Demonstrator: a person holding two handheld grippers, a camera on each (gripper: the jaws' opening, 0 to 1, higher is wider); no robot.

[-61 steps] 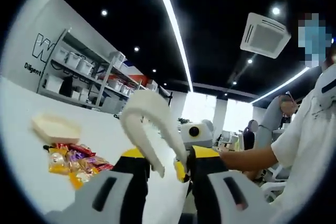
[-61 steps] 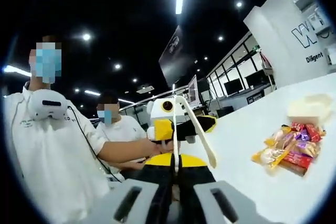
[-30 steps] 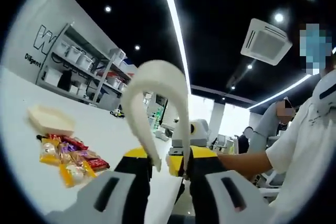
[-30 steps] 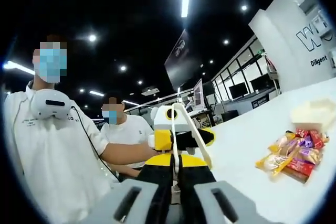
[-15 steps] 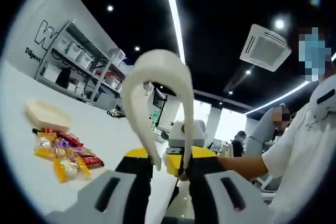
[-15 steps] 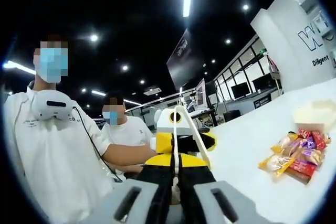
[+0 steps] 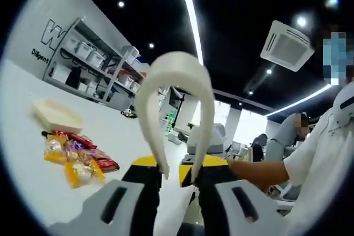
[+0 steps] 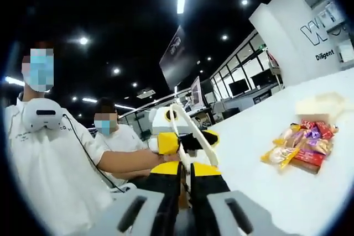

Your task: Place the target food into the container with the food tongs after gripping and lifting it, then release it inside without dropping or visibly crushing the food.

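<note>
Left hand-held gripper (image 7: 176, 178): jaws set around the two legs of the white tongs (image 7: 176, 89), grasping them near the tips. The tongs stand upright, bend at the top, tips down by the jaws, and carry nothing.

Right hand-held gripper (image 8: 185, 176): jaws pressed close together. A thin white edge, probably one leg of the tongs (image 8: 191, 128), runs up from between them; I cannot tell for sure whether it is pinched there or only lies in line. Both grippers sit at the tongs, facing each other.

Key relation: in the left gripper view the pile of wrapped snacks (image 7: 74, 156) lies on the desk (image 7: 33, 186) to the left of the gripper, well apart, and below the held tongs. The pale shallow container (image 7: 56, 115) sits just beyond the pile, close beside it. In the right gripper view the same pile (image 8: 301, 145) lies off to the right, the container (image 8: 323, 106) behind it. The pile stretches roughly from the container back toward the near edge. Neither hand is clearly nearer. No food is gripped or lifted yet.

Judgement: the tongs must swing tips-outward before they can reach the pile; the wrappers are loose and overlapping, so picking one alone may be fiddly.

Surface: white, smooth desk. Room: dark ceiling with light strips, shelves (image 7: 91, 70) of bins along the wall, two seated people in white shirts nearby.
</note>
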